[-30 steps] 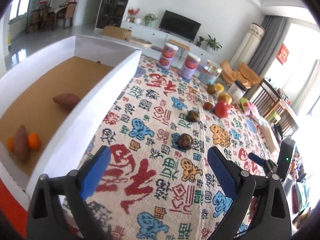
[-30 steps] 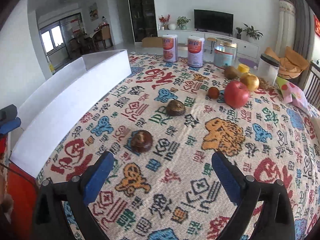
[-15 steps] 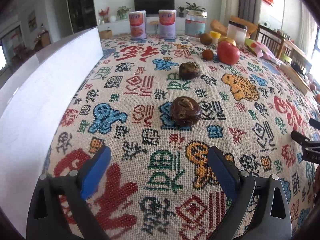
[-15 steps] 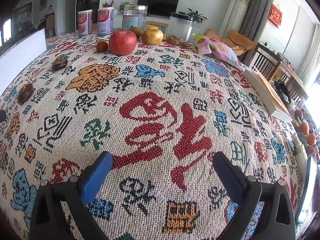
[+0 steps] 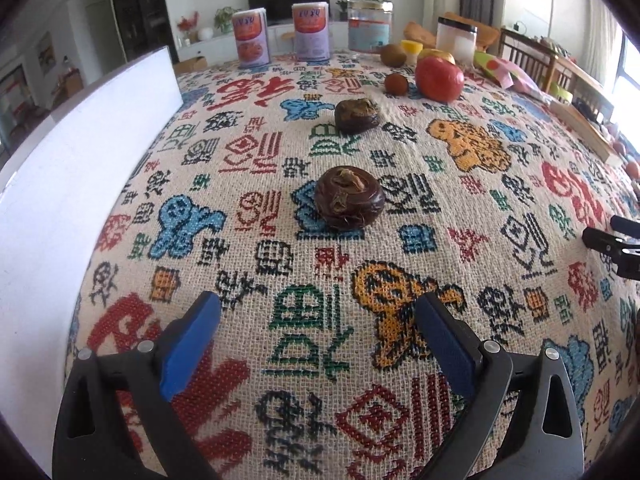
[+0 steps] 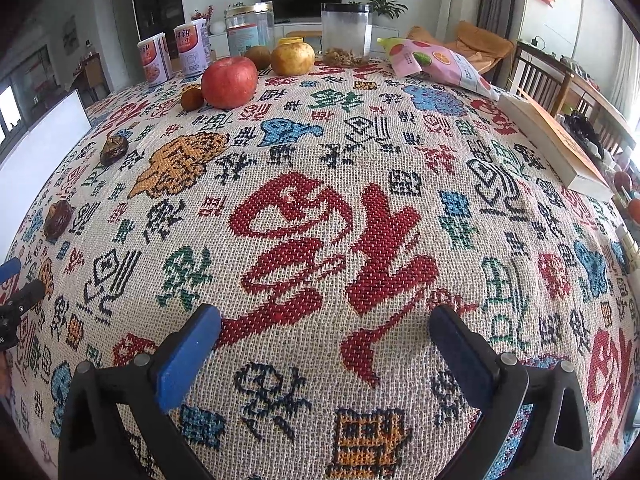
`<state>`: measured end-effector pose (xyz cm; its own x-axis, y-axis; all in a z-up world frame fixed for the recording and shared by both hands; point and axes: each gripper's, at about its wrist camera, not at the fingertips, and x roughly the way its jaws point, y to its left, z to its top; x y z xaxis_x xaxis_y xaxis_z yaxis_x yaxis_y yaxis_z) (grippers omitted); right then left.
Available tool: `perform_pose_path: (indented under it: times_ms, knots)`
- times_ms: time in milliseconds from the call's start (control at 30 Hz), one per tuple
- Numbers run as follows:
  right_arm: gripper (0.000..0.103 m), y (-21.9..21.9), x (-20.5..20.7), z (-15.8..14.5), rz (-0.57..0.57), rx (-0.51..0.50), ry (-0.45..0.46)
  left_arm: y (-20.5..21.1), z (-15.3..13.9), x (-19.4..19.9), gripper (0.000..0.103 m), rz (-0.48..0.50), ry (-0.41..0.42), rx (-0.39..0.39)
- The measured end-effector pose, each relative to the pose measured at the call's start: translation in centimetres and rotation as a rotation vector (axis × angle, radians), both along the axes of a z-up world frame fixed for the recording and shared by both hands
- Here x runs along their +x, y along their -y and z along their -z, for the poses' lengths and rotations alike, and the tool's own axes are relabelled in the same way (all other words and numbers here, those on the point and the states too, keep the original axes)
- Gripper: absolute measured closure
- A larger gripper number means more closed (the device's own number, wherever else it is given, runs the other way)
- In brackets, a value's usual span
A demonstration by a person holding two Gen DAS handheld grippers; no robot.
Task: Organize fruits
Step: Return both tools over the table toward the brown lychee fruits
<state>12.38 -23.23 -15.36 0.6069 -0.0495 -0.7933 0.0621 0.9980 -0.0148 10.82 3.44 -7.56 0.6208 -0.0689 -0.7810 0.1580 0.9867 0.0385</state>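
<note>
You are looking across a coarse woven tablecloth (image 5: 248, 152), its rough cloth weave showing thread by thread. A dark, wrinkled water chestnut (image 5: 349, 203) is sitting dull and fibrous on it, while the red apple (image 6: 229, 82) is catching the light on smooth, waxy skin. The left gripper (image 5: 316, 344) and right gripper (image 6: 326, 350) are showing matt black plastic frames with blue rubbery pads. A white box wall (image 5: 80, 152) is looking smooth and matt, like board; a clear plastic jar (image 6: 346, 32) is gleaming behind.
</note>
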Motion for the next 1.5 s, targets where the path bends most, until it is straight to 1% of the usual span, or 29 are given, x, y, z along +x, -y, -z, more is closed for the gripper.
perform_pose_path:
  times_ms: [300, 933, 1033, 1167, 1233, 1300, 1333, 1400, 1500]
  knots:
    - [0.0, 0.0, 0.0, 0.0, 0.0, 0.001, 0.0, 0.1, 0.0, 0.0, 0.003, -0.002, 0.002, 0.013]
    - [0.0, 0.0, 0.0, 0.0, 0.0, 0.001, 0.0, 0.1, 0.0, 0.0, 0.002, 0.007, 0.001, 0.006]
    - [0.0, 0.0, 0.0, 0.0, 0.0, 0.001, 0.0, 0.3, 0.0, -0.1, 0.002, 0.05, -0.004, -0.014]
    - [0.0, 0.0, 0.0, 0.0, 0.0, 0.001, 0.0, 0.9, -0.5, -1.4, 0.003, 0.183, 0.014, -0.062]
    - [0.0, 0.0, 0.0, 0.0, 0.0, 0.001, 0.0, 1.4, -0.6, -2.2, 0.003, 0.219, 0.034, -0.053]
    - [0.0, 0.0, 0.0, 0.0, 0.0, 0.002, 0.0, 2.1, -0.7, -2.3, 0.003, 0.229, 0.031, -0.03]
    - [0.0, 0.1, 0.0, 0.0, -0.001, 0.003, 0.0, 2.4, -0.7, -2.0, 0.003, 0.224, 0.019, -0.029]
    - [0.0, 0.1, 0.0, -0.1, -0.001, 0.003, 0.0, 2.5, -1.0, -0.8, 0.003, 0.186, -0.013, -0.063]
    - [0.0, 0.1, 0.0, -0.1, -0.001, 0.003, 0.0, 1.5, -1.3, 2.0, 0.003, 0.07, -0.04, -0.151]
